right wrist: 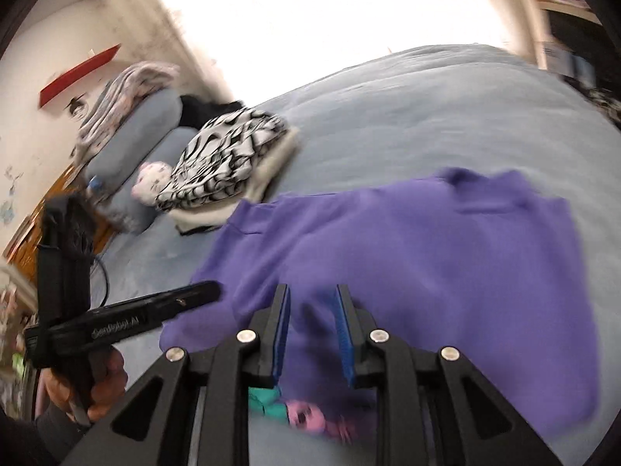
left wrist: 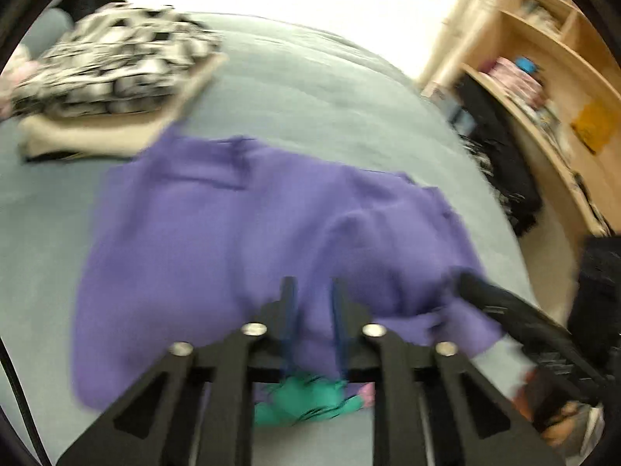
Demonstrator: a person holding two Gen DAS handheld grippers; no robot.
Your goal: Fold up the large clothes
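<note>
A purple sweater (left wrist: 233,225) lies spread on the grey-blue bed (left wrist: 310,89), its near edge raised. In the left wrist view my left gripper (left wrist: 312,291) is shut on that near edge, with purple cloth filling the narrow gap between the blue pads. The right wrist view shows my right gripper (right wrist: 312,295) over the sweater (right wrist: 427,256); its blue pads (right wrist: 281,334) stand apart with cloth between them, not pinched. Seen from the right, the left gripper (right wrist: 209,291) sits at the sweater's left edge in a hand (right wrist: 104,384). The right gripper (left wrist: 469,279) shows at the sweater's right edge.
A folded pile topped by a black-and-white patterned garment (left wrist: 112,62) sits at the far left of the bed. A green and pink garment (left wrist: 310,400) peeks from under the sweater's near edge. Grey pillows (right wrist: 132,147) lie by the wall. Wooden shelves (left wrist: 543,77) stand to the right.
</note>
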